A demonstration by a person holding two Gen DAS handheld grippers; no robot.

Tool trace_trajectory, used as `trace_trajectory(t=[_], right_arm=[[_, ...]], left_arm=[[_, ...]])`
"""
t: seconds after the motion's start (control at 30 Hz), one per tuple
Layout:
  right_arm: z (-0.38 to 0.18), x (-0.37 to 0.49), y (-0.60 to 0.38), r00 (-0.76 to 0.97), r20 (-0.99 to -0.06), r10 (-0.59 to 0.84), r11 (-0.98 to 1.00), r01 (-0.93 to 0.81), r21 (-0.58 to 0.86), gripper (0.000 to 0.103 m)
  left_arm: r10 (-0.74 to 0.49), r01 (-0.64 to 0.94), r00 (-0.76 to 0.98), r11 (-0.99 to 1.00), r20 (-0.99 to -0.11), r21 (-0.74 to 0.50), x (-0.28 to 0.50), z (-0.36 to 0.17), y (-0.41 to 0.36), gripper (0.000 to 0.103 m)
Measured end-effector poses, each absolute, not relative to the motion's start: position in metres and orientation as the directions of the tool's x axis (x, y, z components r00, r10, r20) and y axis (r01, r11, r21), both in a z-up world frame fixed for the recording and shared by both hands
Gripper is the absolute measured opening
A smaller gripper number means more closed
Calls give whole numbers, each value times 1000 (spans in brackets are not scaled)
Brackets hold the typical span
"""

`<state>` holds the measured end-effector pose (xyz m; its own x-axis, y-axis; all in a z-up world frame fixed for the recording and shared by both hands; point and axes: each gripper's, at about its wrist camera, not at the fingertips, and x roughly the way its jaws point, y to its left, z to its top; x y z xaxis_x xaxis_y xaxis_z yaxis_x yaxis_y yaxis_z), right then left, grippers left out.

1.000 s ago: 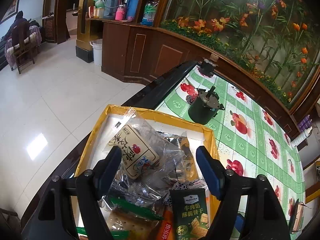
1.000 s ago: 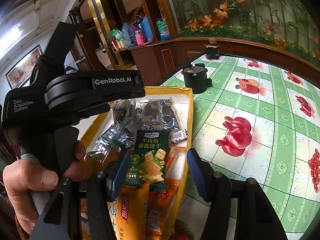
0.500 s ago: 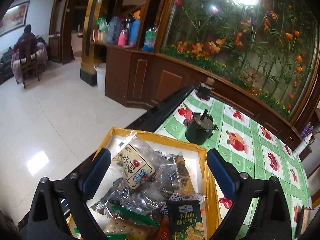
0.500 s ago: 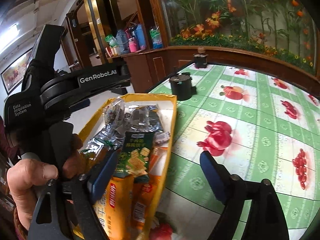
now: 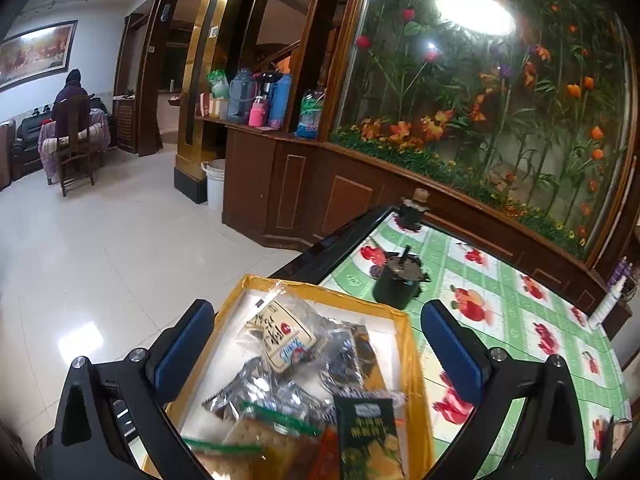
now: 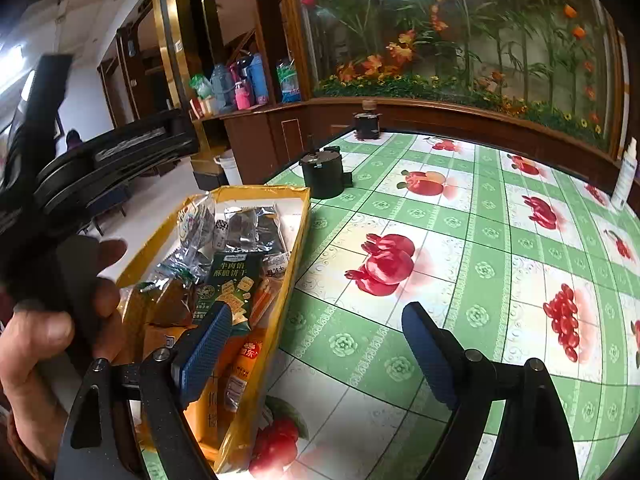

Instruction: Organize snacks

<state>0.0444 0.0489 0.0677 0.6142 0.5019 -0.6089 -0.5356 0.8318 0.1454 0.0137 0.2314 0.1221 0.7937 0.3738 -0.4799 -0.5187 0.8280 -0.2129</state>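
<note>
A yellow-rimmed box full of snack packets sits at the table's left edge; it also shows in the right wrist view. Inside lie a clear bag with a cream label, silver packets, a dark green cracker pack and orange packets. My left gripper is open and empty, raised above the box. My right gripper is open and empty, over the box's right wall and the tablecloth. The person's hand holds the left gripper body.
A green checked tablecloth with fruit prints covers the table. A black pot stands just beyond the box, a second dark jar at the far edge. A white bottle stands at the right. A wooden counter and flower wall lie behind.
Both grippers have lifted and drawn back from the box, and both have opened wider. The snacks in the box have not moved.
</note>
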Motion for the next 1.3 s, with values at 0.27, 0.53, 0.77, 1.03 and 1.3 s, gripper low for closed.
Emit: trace_trajectory(t=[0.27, 0.53, 0.77, 1.03, 1.3], right_arm=[[73, 37, 30, 626, -589, 512, 834, -525, 167, 91], [73, 19, 3, 630, -579, 517, 835, -520, 181, 91], [68, -6, -14, 622, -576, 531, 825, -535, 183, 91], [58, -30, -16, 610, -583, 537, 810, -565, 156, 91], [52, -43, -2, 608, -592, 529, 789, -610, 78, 91]], left_arm=[[314, -445, 820, 875, -478, -189, -27, 122, 199, 103], [353, -455, 786, 886, -507, -88, -70, 99, 180, 103], [370, -475, 727, 880, -578, -34, -97, 80, 179, 103], [487, -593, 676, 805, -553, -16, -116, 59, 180, 103], [505, -577, 669, 815, -545, 47, -109, 60, 170, 103]])
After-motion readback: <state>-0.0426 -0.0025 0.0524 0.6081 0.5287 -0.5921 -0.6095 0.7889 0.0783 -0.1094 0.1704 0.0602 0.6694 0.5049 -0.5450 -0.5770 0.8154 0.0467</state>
